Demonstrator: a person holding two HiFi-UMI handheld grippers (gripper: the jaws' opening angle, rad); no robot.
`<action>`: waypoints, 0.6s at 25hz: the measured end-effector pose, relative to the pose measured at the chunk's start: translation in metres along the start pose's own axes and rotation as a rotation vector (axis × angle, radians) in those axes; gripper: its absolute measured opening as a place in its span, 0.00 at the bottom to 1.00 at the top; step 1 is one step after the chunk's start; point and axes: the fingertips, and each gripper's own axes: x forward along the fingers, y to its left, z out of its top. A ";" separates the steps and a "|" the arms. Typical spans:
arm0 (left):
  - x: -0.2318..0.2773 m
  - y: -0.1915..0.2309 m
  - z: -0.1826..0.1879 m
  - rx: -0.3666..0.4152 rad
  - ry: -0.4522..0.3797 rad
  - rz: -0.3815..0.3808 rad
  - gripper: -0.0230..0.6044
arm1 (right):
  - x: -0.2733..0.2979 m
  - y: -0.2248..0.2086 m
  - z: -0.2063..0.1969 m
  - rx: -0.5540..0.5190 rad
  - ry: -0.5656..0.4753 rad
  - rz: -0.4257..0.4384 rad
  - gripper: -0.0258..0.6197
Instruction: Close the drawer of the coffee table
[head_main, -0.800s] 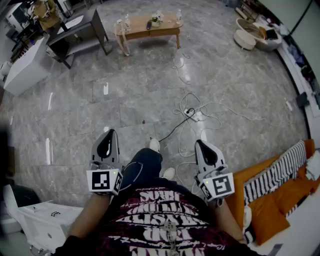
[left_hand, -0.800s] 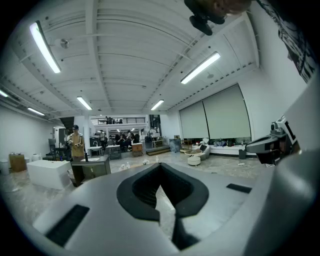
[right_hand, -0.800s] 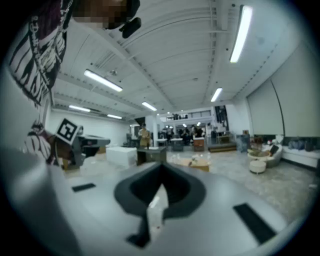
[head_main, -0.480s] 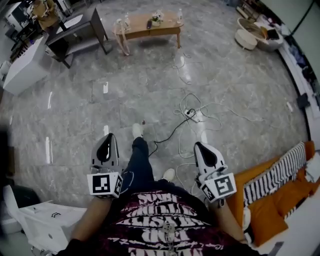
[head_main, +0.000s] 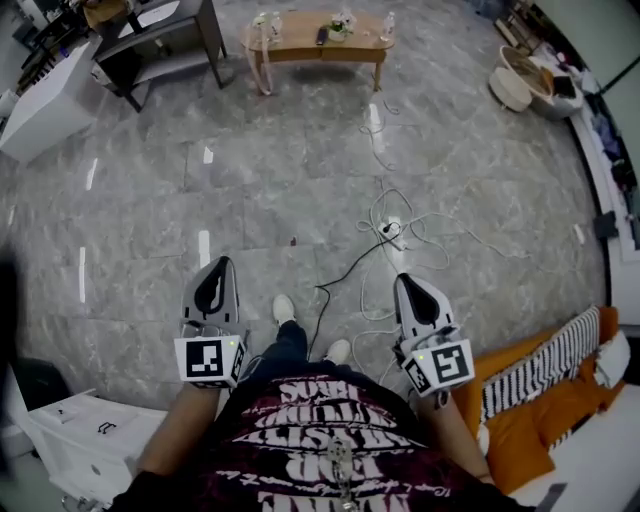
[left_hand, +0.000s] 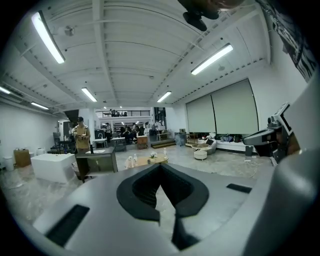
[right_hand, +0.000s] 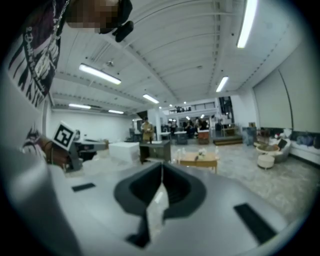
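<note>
Close in, the left hand-held gripper (head_main: 220, 265) and the right hand-held gripper (head_main: 403, 282) both have their jaws pressed together with nothing between them, above the grey floor (head_main: 150, 230). Beyond them lie tangled cables (head_main: 400, 225). The low wooden counter (head_main: 300, 45) stands far across the room, its drawer too small to make out.

Head view downward, gripper views forward, distant coffee table (head_main: 300, 46) shared

Two claws (head_main: 223, 262) (head_main: 401, 280), one coffee table (head_main: 300, 42)
</note>
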 end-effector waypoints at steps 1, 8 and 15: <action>0.010 0.012 -0.003 -0.009 0.005 -0.004 0.07 | 0.017 0.003 0.003 0.004 0.003 -0.006 0.09; 0.063 0.083 -0.006 -0.076 -0.022 -0.063 0.07 | 0.104 0.046 0.021 -0.015 0.049 0.007 0.09; 0.089 0.127 -0.010 -0.130 -0.063 -0.105 0.07 | 0.139 0.070 0.044 -0.052 0.039 -0.028 0.09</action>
